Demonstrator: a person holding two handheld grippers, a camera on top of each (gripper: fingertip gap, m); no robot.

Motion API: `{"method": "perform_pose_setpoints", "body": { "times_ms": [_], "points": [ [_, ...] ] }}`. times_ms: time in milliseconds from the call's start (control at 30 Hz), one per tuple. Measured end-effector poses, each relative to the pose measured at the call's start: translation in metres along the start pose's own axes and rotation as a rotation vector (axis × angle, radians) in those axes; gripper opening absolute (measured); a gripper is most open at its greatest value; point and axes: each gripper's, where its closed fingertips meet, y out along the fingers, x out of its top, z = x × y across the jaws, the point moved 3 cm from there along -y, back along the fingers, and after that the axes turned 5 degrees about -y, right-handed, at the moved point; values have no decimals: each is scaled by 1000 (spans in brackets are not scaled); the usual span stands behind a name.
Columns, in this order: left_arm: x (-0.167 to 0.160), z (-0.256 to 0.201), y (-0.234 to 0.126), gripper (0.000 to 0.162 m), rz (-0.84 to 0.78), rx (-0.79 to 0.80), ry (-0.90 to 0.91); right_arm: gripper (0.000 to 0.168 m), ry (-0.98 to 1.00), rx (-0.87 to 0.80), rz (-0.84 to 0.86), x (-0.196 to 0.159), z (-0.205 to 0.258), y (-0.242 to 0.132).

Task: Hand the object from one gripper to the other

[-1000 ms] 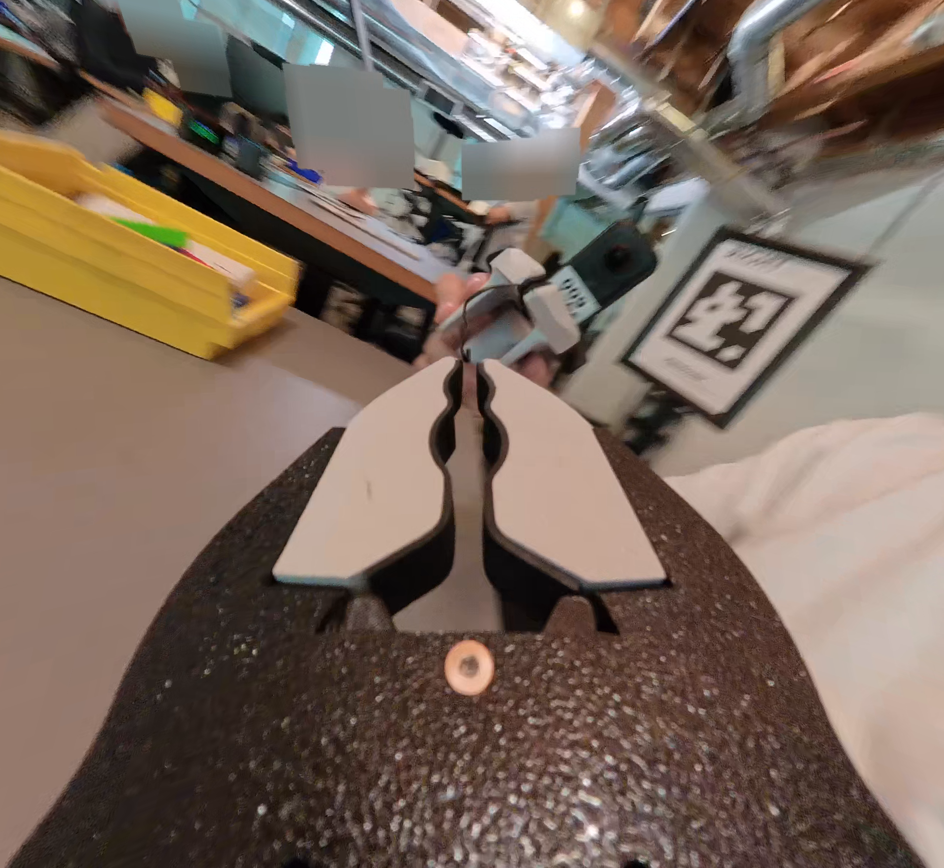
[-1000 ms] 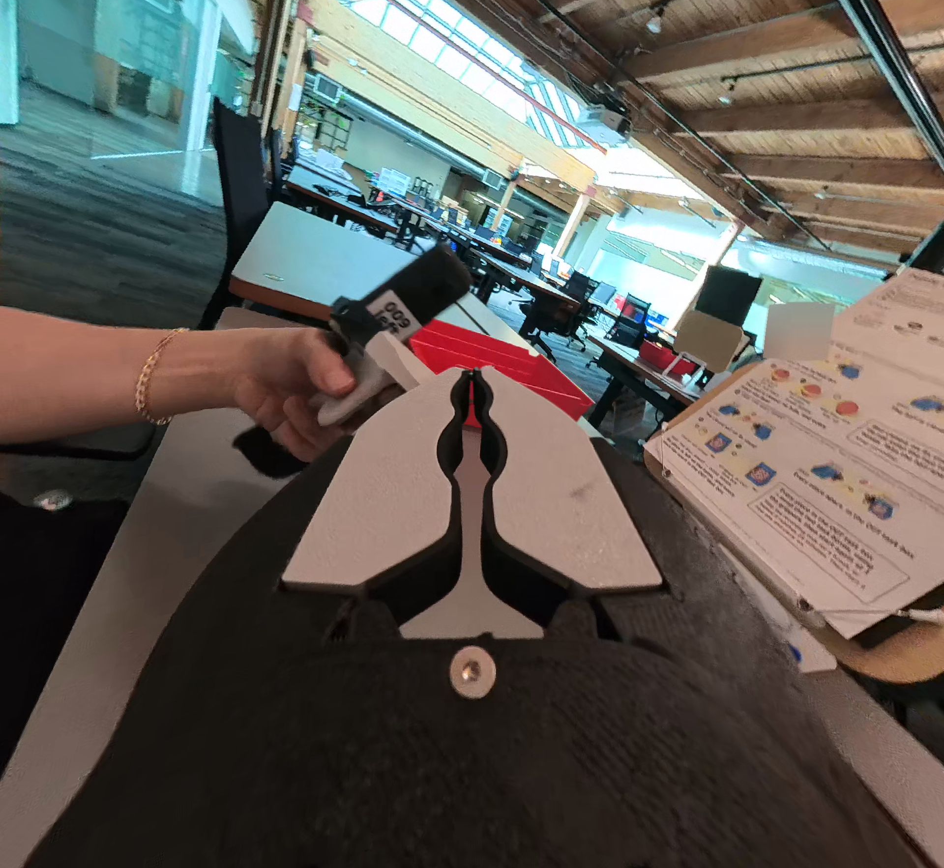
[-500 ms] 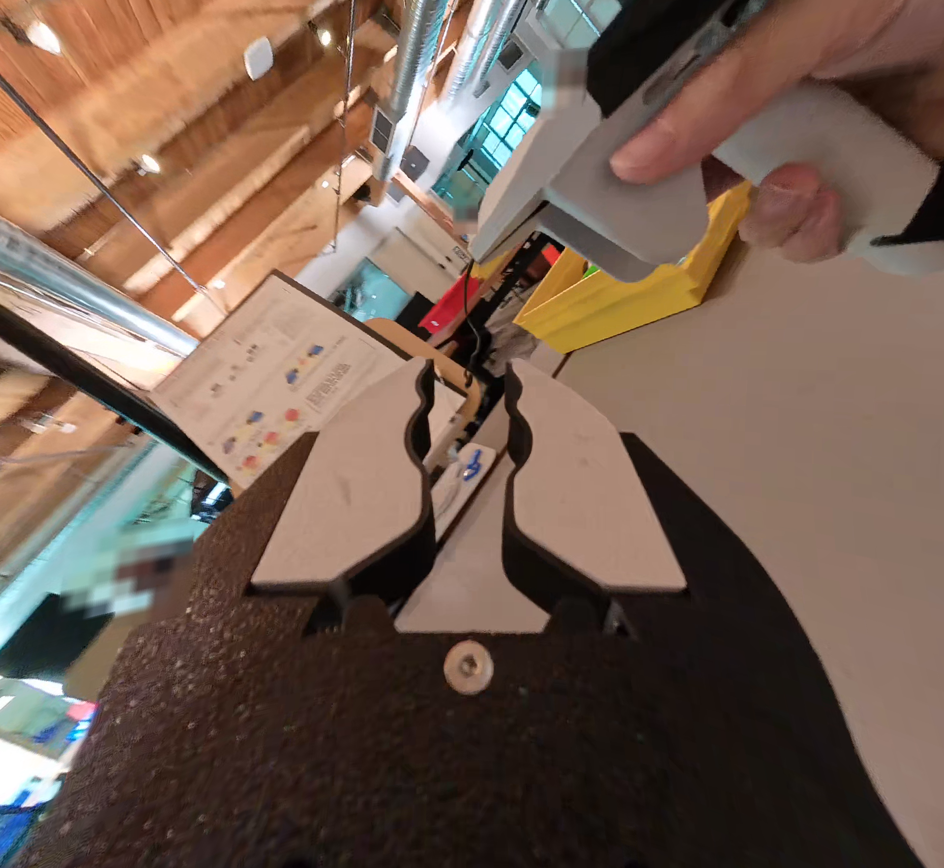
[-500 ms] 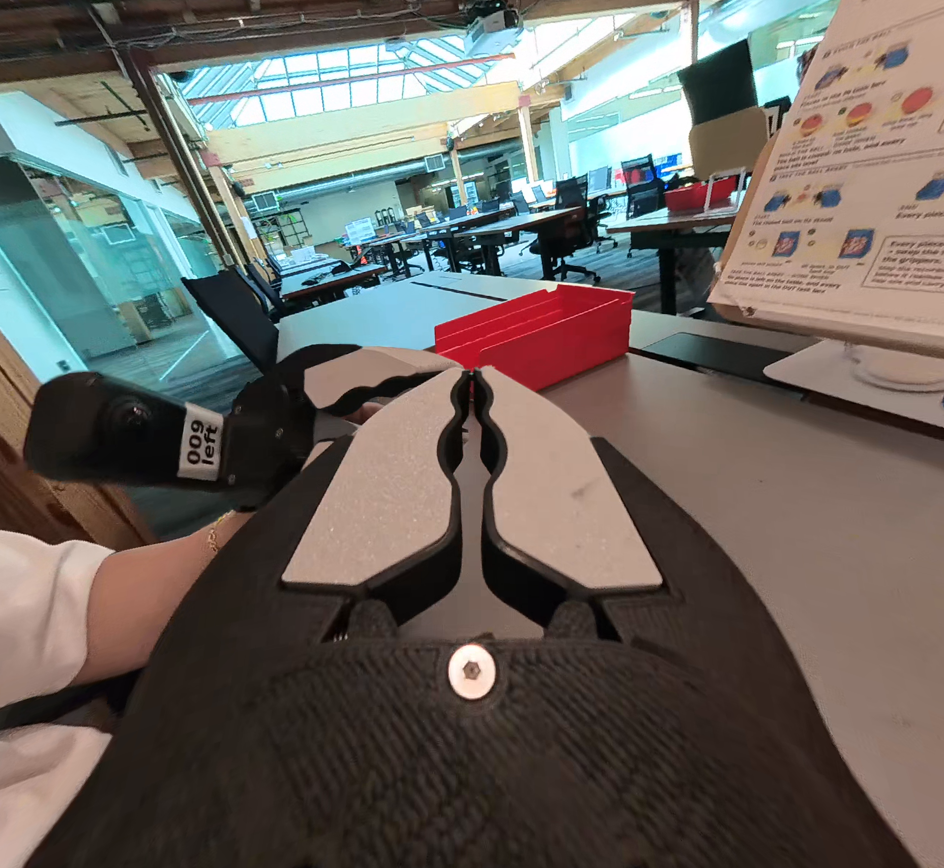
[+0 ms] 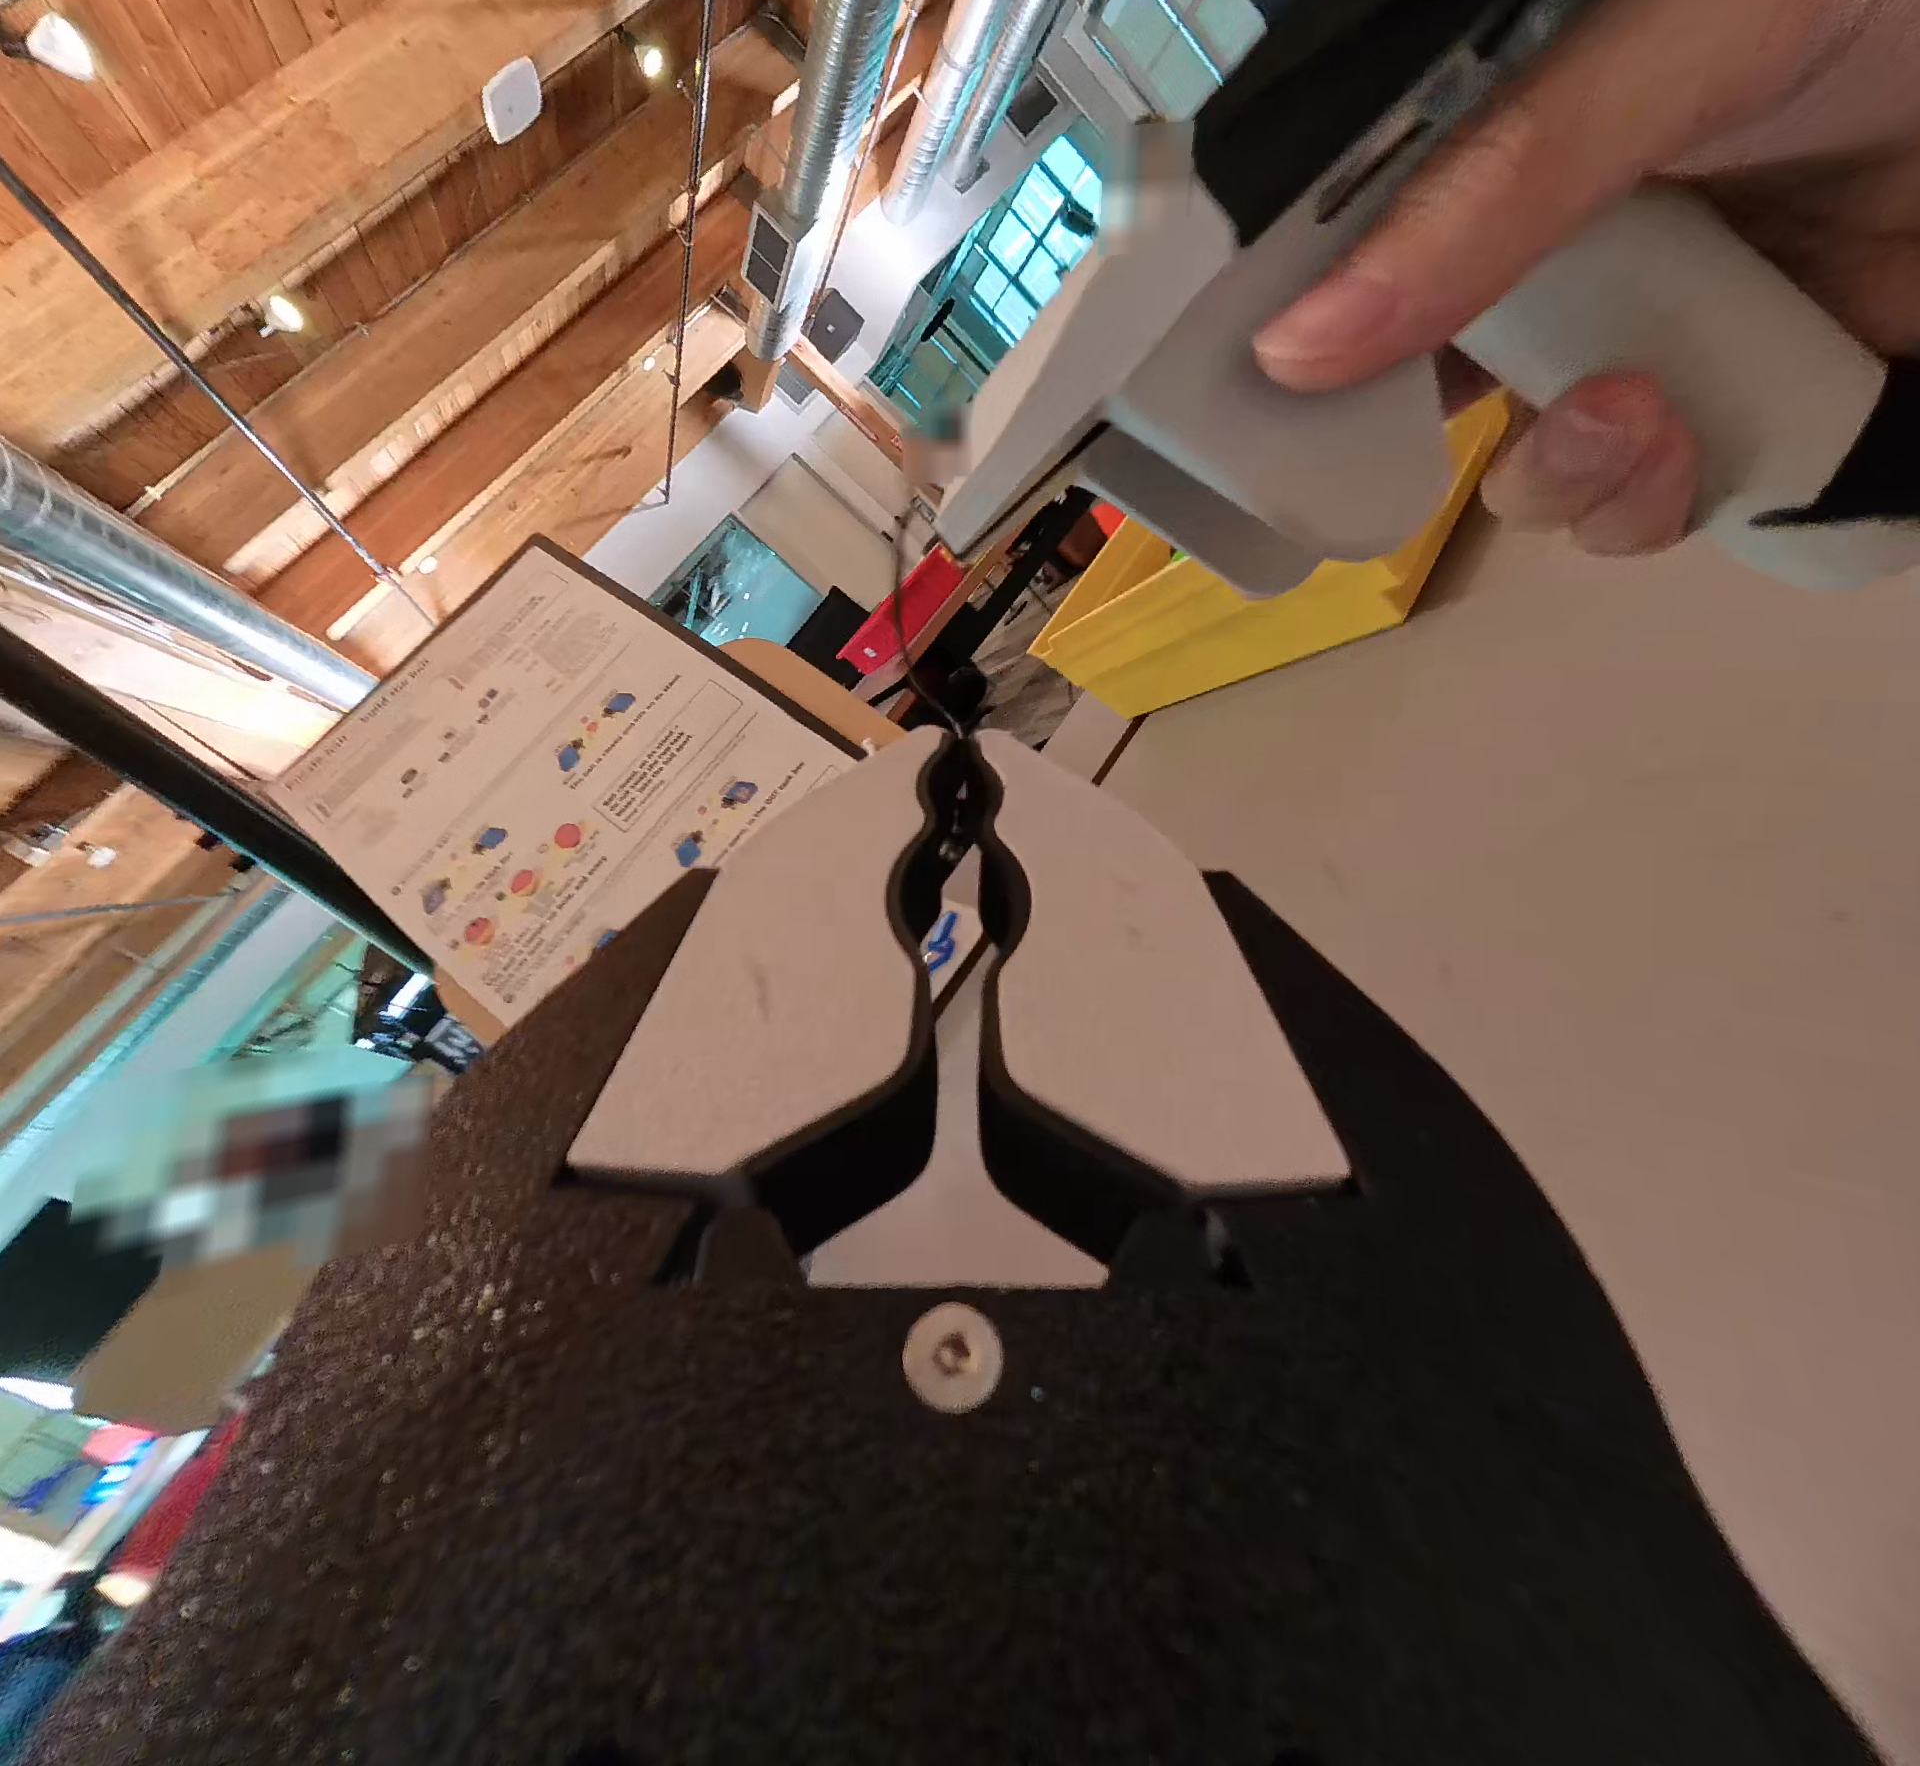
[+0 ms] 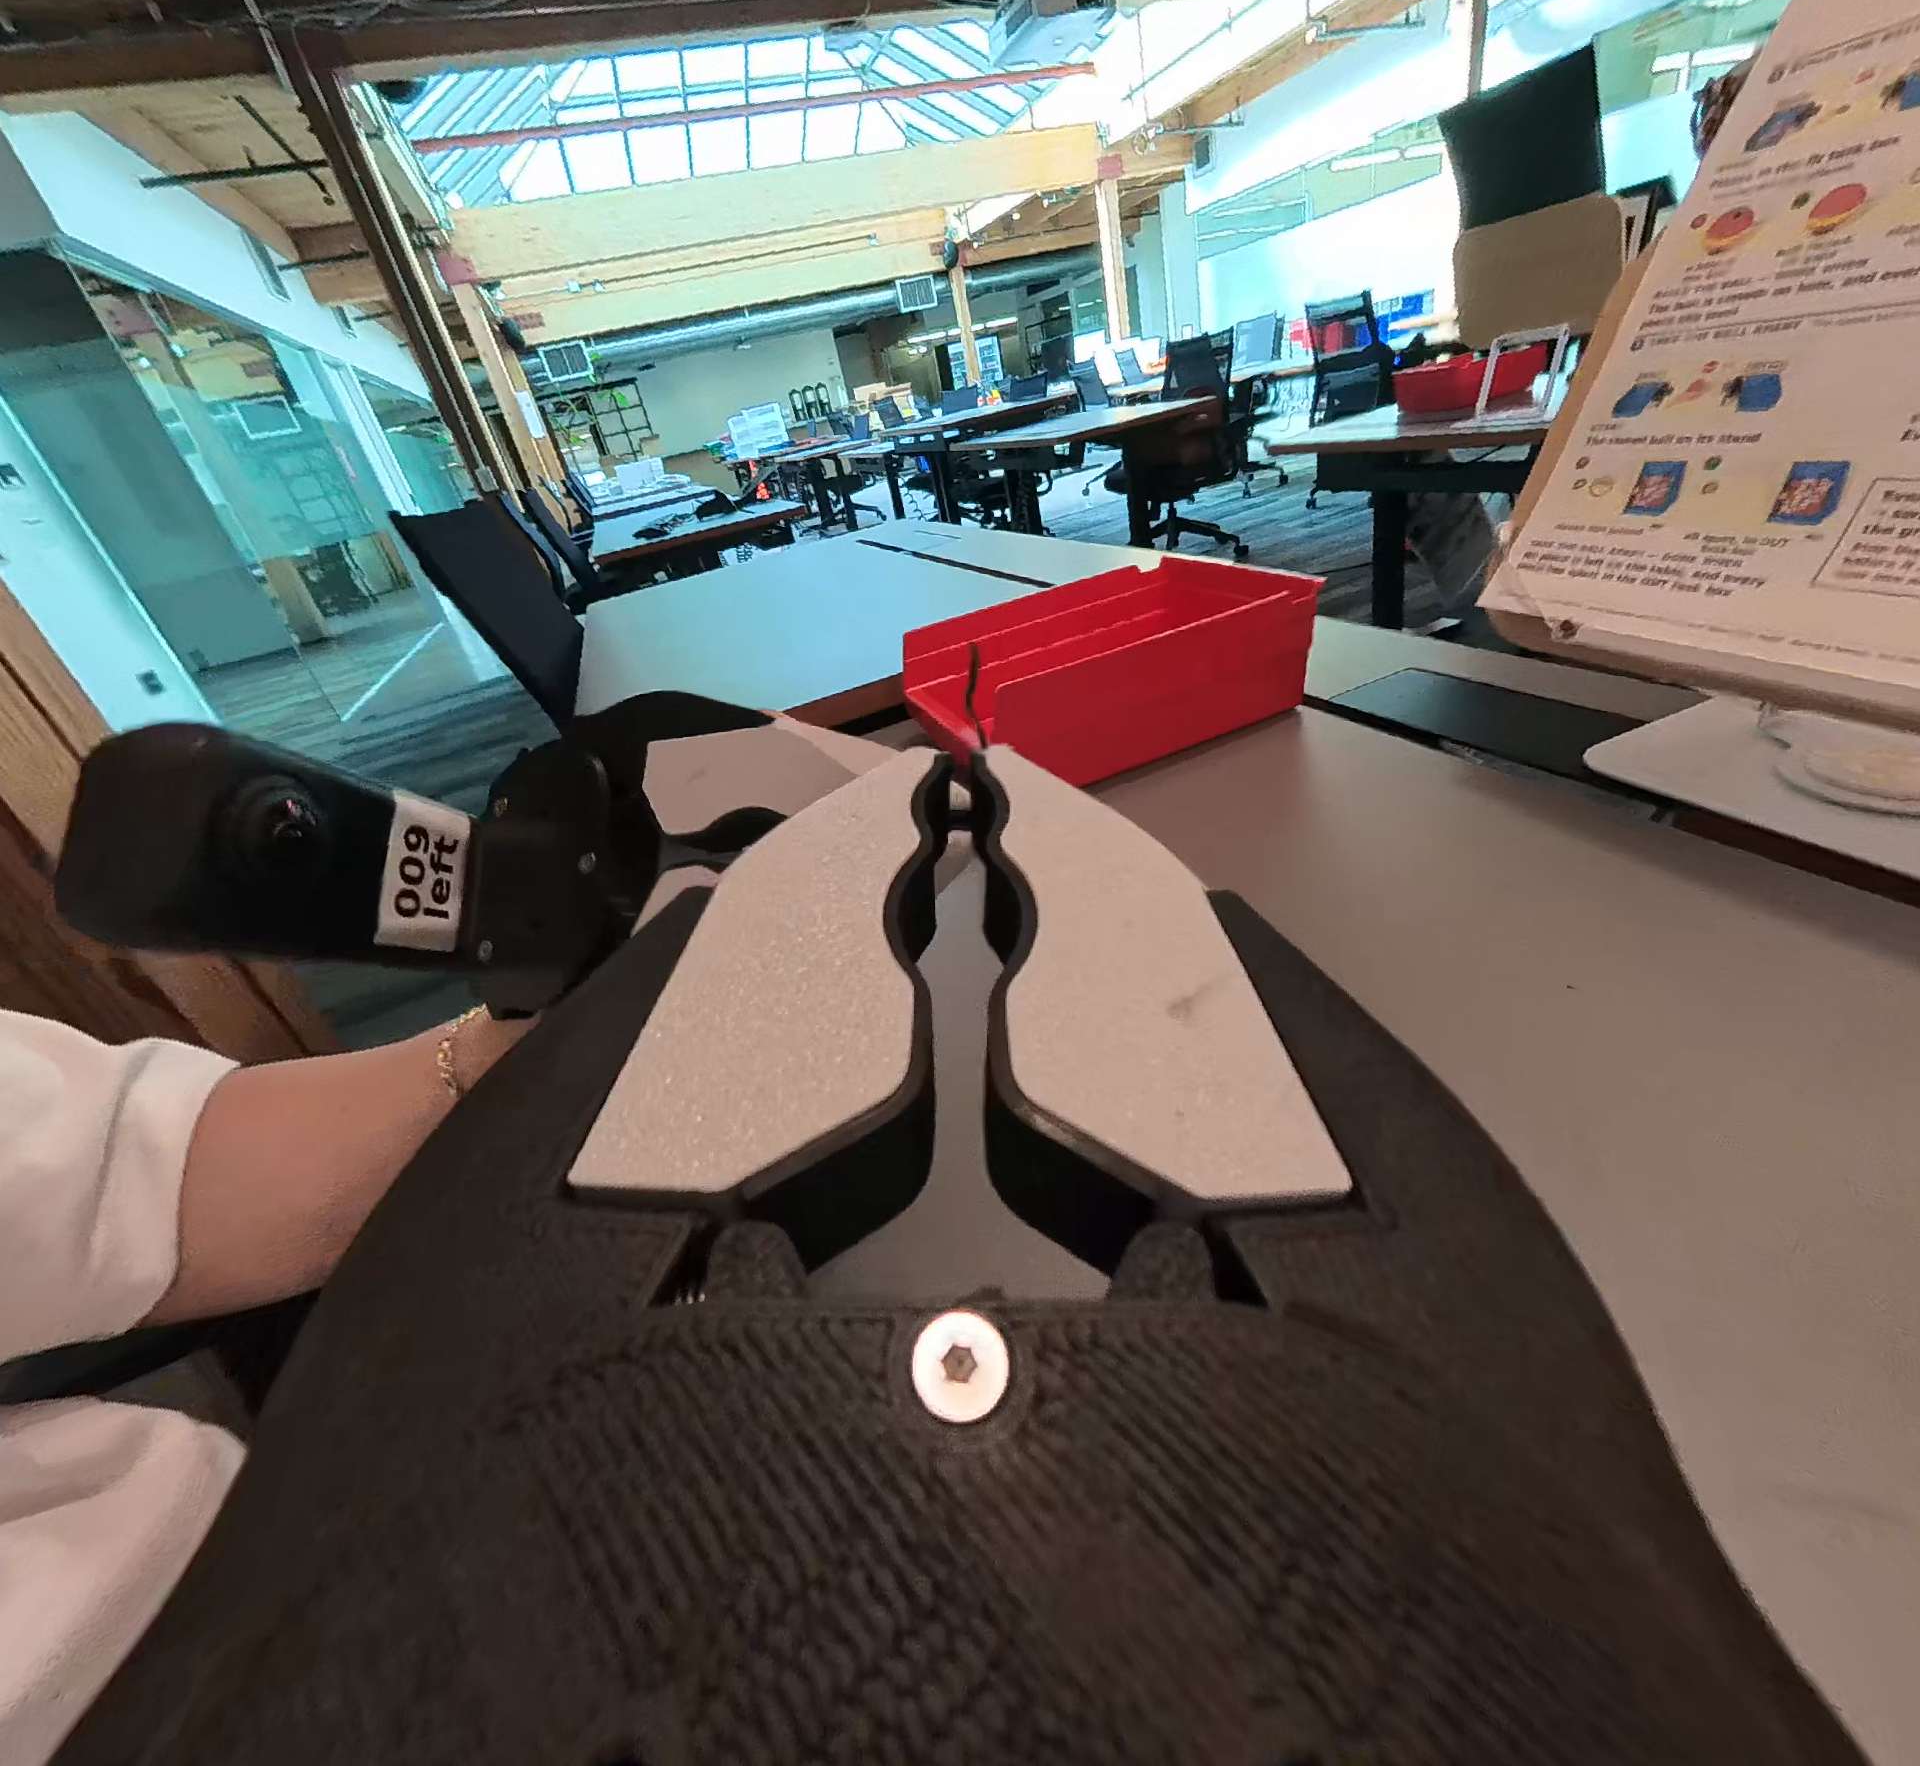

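Centrally, both the left gripper (image 5: 961, 760) and right gripper (image 6: 961, 766) have jaws pinched on one thin black wire (image 5: 902, 610); red bin (image 6: 1122, 667) behind

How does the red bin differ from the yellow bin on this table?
The red bin is red, the yellow bin yellow. The red bin shows nearly whole, open top and inner ridges in view; the yellow bin is partly covered, its inside unseen. Both are oblong plastic bins resting on the table.
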Motion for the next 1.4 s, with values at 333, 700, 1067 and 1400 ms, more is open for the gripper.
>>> {"method": "perform_pose_setpoints", "body": {
  "times_ms": [333, 700, 1067, 1400],
  "points": [
    [24, 21, -16, 0, -376, -471, -1032, 21, -10, 77, -122, 10, 8, -2],
    [27, 10, -25, 0, -490, -653, -1063, 11, 126, 249, -82, 0, 32, 10],
    [12, 9, -15, 14, -324, -468, -856, 0, -165, 18, 45, -11, 11, 12],
    [10, 13, -10, 15, -211, -350, -735, 0, -495, -142, 193, -22, 14, 19]
  ]
}}
